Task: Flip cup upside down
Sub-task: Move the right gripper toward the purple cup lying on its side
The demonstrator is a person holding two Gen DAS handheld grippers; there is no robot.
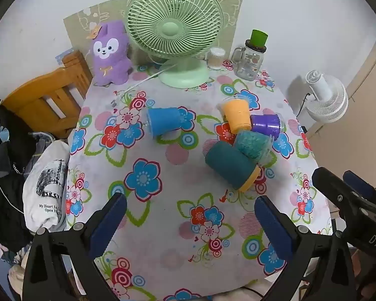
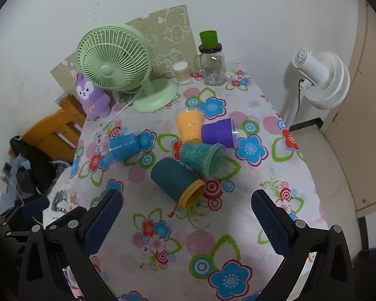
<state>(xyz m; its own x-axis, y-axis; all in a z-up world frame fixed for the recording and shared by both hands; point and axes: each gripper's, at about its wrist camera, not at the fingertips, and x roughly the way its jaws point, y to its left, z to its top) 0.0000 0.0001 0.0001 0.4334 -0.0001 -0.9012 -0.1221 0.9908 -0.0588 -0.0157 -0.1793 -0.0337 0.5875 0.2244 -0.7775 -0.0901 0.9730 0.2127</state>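
you are holding both the left gripper (image 1: pixel 190 215) and right gripper (image 2: pixel 186 210) with jaws wide and empty above the floral-clothed desk (image 2: pixel 238 250), where five plastic cups, the dark teal yellow-rimmed cup (image 2: pixel 174 179) nearest, are lying sideways, none flipped yet.

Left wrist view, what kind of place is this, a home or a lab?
Probably a home room: a flowered tablecloth, a plush toy beside a green fan, and clothes heaped beside the table.

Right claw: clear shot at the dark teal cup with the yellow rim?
Probably yes. The right claw is open, with only bare floral tablecloth between it and the dark teal cup.
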